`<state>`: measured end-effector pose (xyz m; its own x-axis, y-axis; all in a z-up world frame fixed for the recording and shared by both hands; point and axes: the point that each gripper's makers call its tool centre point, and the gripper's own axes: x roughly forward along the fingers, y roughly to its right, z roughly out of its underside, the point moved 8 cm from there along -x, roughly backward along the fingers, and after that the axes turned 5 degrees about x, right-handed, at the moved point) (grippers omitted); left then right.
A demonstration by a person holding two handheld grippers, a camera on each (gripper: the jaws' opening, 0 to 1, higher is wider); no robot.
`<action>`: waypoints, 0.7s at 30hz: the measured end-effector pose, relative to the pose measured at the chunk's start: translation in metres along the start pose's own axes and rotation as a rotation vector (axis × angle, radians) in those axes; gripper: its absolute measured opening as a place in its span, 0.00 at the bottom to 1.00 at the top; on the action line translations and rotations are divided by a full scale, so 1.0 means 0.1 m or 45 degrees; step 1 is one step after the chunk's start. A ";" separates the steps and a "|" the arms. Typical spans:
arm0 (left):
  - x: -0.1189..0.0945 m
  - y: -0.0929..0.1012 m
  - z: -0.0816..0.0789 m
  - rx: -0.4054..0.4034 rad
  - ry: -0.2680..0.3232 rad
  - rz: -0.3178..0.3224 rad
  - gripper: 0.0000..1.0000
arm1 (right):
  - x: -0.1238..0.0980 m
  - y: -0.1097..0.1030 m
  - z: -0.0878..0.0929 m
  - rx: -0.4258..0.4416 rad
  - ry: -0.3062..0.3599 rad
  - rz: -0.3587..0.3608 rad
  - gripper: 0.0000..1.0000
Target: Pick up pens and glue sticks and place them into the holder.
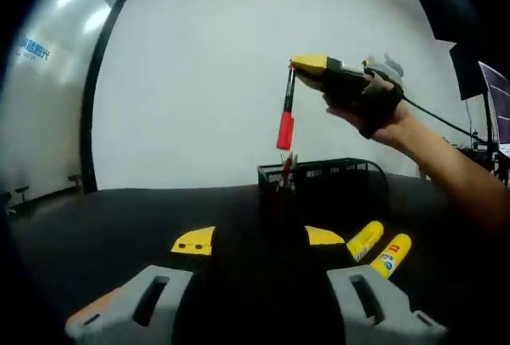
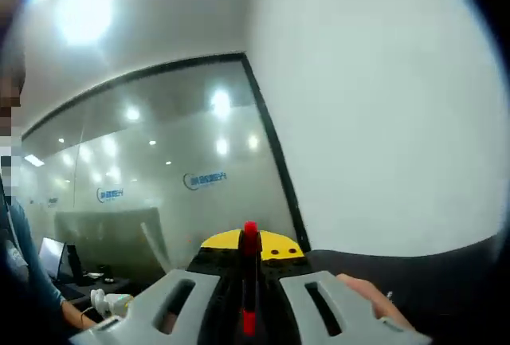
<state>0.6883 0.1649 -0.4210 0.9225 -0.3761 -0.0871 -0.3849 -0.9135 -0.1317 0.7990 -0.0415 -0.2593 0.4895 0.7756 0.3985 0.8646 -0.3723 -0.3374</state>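
Right tool [image 1: 299, 64] clamped on a red pen [image 1: 285, 112], pen hanging tip-down above the black mesh holder [image 1: 323, 176] on the dark tabletop [image 1: 119, 217]. Left tool [image 1: 256, 241] low before the holder, spread wide, nothing in it. Two yellow glue sticks [image 1: 378, 248] lie beside the holder. Risk: pen held near its top may swing, hit the rim, and drop outside.

A dark table [image 1: 119, 225] bears a mesh holder [image 1: 327, 182] and two glue sticks [image 1: 378, 248].

Pen [image 1: 285, 114] red-black; glue sticks [image 1: 378, 248] yellow; holder [image 1: 323, 179] black mesh.
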 end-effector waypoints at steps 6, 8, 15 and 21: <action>-0.05 0.05 0.26 -0.148 -0.077 0.230 0.44 | -0.10 0.20 -0.11 -0.138 0.088 0.193 0.03; -0.05 0.06 0.18 -0.165 -0.034 0.269 0.47 | -0.10 0.21 -0.12 -0.156 0.088 0.205 0.03; -0.14 0.10 0.18 -0.165 -0.042 0.508 0.63 | -0.07 0.28 -0.10 -0.273 0.057 0.294 0.04; -0.28 0.17 0.10 -0.106 0.005 0.751 0.78 | -0.07 0.31 -0.13 -0.371 0.068 0.351 0.04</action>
<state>0.6554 0.1616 -0.4308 0.5538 -0.8242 -0.1181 -0.8289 -0.5592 0.0158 0.8239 -0.0650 -0.2616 0.7058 0.6020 0.3733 0.6925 -0.6974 -0.1847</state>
